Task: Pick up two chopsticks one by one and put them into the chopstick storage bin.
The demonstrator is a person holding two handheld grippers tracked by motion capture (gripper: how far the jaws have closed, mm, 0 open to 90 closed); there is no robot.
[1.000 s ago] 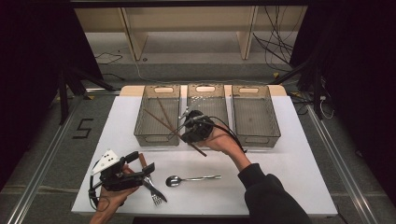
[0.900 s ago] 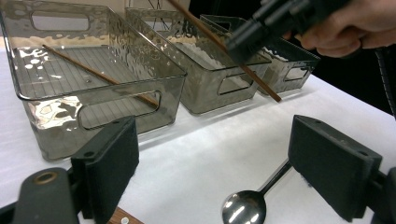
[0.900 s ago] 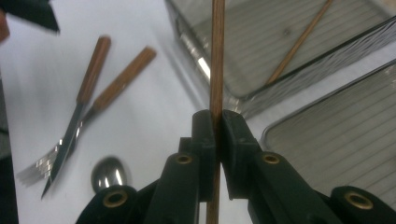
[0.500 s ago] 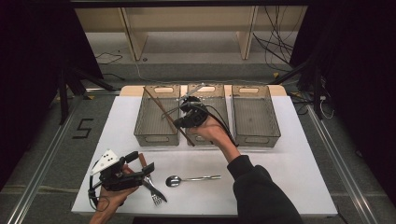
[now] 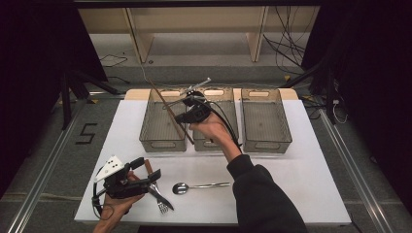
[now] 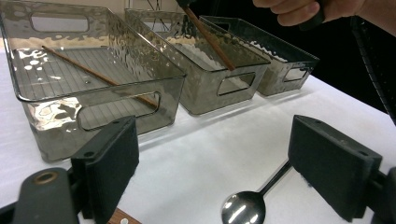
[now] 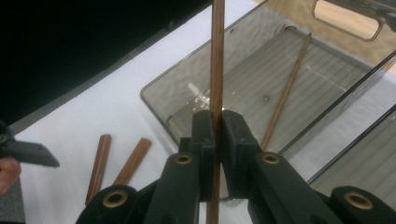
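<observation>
The right hand-held gripper (image 5: 187, 104) is raised above the row of three clear bins, over the gap between the left bin (image 5: 163, 121) and the middle bin (image 5: 218, 116); its jaws are closed tight on a brown chopstick (image 5: 171, 112), clamped partway along its length so that the stick slants from upper left to lower right across the left bin's right wall. The right gripper view resolves the grip: both black pads press flat on the chopstick (image 7: 216, 60), which stands upright in that picture over the left bin (image 7: 168, 107). A second chopstick (image 7: 286, 93) lies flat on that bin's ribbed floor, apart from the held one. The left hand-held gripper (image 5: 143, 170) rests low at the near left of the white surface (image 5: 301, 170), jaws spread wide and holding nothing; two wooden handles (image 7: 116, 165) and a fork (image 5: 163, 206) lie just beside it, and a spoon (image 5: 199, 186) lies to its right, untouched. The left gripper view places the spoon's bowl (image 6: 243, 207) between the open jaws' line of sight and the bins. The right bin (image 5: 265, 119) stands next to the middle one. Bare surface extends right of the spoon and in front of the bins.
</observation>
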